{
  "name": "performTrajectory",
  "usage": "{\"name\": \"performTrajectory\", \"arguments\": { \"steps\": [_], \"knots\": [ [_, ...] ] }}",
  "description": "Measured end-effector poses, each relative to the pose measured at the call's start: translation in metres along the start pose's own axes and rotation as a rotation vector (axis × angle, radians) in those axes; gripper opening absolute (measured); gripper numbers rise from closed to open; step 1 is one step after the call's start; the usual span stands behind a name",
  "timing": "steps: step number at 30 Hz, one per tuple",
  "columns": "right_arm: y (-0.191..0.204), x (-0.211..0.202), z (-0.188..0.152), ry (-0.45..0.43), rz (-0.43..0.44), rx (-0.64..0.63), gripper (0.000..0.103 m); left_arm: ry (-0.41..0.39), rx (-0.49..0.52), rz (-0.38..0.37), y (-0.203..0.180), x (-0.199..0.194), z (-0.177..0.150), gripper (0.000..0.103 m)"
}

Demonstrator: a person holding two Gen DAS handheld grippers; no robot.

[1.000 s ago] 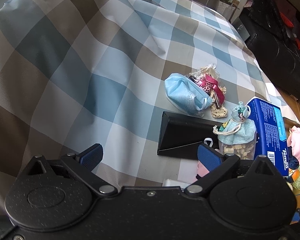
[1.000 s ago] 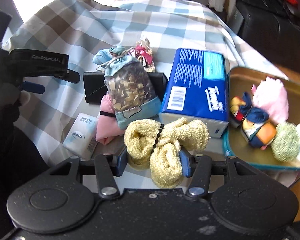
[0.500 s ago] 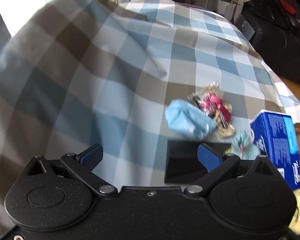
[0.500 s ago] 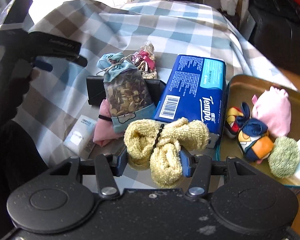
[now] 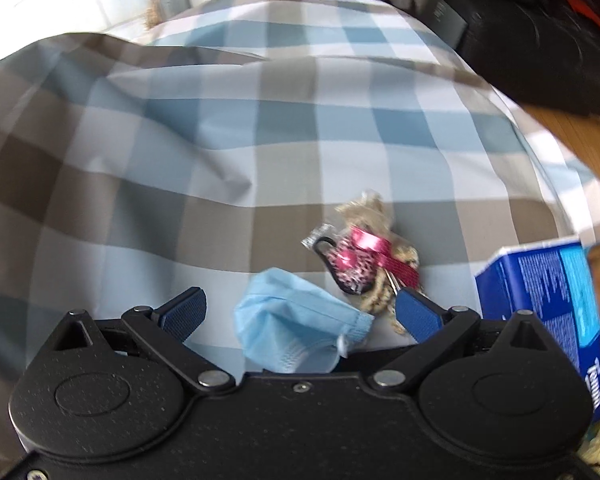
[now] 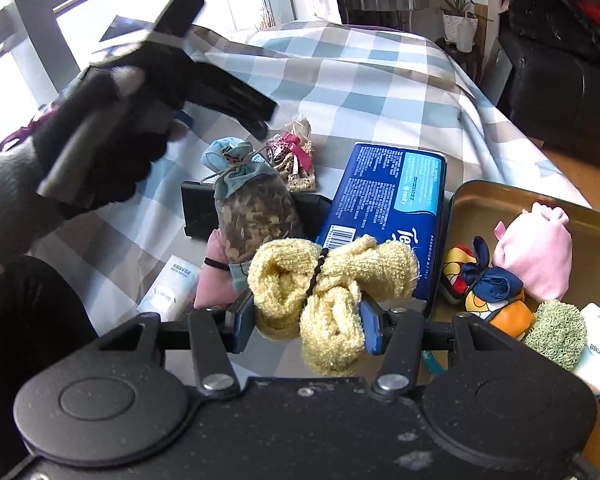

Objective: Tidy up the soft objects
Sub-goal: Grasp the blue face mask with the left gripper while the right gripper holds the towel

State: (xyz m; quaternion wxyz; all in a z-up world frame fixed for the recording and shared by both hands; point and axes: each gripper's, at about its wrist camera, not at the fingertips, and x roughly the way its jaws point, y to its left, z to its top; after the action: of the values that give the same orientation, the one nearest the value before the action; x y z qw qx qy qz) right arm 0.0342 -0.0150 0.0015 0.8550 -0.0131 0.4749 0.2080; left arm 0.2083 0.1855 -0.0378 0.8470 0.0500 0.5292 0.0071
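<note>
My right gripper is shut on a yellow towel bundle tied with a black band, held above the bed near the gold tray. The tray holds a pink pouch, a colourful cloth toy and a green scrubby. My left gripper is open above a blue face mask, which lies between its fingers, untouched. Beside the mask lies a small gift bag with a pink ribbon. A dried-petal sachet lies on a pink cloth.
A blue tissue pack lies between the sachet and the tray. A black case and a white wet-wipe packet sit on the checked bedspread. A gloved hand holds the left gripper. Dark furniture stands beyond the bed.
My left gripper has swung across the bed, so the mask and gift bag now sit between and just past its fingers. The right gripper, still holding the towel bundle, has shifted slightly toward the tray.
</note>
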Motion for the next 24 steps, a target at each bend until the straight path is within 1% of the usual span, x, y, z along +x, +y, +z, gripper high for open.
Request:
{"name": "performTrajectory", "arguments": {
  "steps": [3,5,7,10,13,16,18,19,20,24],
  "knots": [
    [-0.003,0.0,0.0,0.008,0.01,0.019,0.052,0.026,0.05,0.006,-0.009,0.011,-0.003,0.098],
    [-0.004,0.0,0.001,0.012,0.007,0.026,0.052,0.047,0.06,0.011,-0.011,0.018,-0.004,0.097],
    [-0.006,0.001,0.002,0.015,0.004,0.032,0.052,0.066,0.049,0.013,-0.008,0.025,-0.005,0.097],
    [-0.006,0.003,0.004,0.021,0.001,0.037,0.052,0.092,0.015,-0.003,-0.002,0.033,-0.003,0.097],
    [-0.006,0.005,0.005,0.027,-0.004,0.04,0.052,0.111,0.011,-0.003,0.001,0.04,-0.002,0.095],
    [-0.005,0.007,0.005,0.031,-0.01,0.041,0.052,0.14,-0.014,-0.01,0.006,0.049,-0.004,0.088],
    [-0.005,0.008,0.006,0.033,-0.014,0.042,0.052,0.164,-0.057,-0.036,0.013,0.054,-0.006,0.08],
    [-0.006,0.008,0.006,0.034,-0.016,0.043,0.052,0.171,-0.08,-0.045,0.016,0.056,-0.007,0.078],
    [-0.006,0.009,0.006,0.036,-0.017,0.044,0.052,0.176,-0.1,-0.046,0.018,0.056,-0.008,0.074],
    [-0.008,0.009,0.007,0.034,-0.024,0.053,0.052,0.185,-0.143,-0.064,0.026,0.055,-0.012,0.065]
  ]
}}
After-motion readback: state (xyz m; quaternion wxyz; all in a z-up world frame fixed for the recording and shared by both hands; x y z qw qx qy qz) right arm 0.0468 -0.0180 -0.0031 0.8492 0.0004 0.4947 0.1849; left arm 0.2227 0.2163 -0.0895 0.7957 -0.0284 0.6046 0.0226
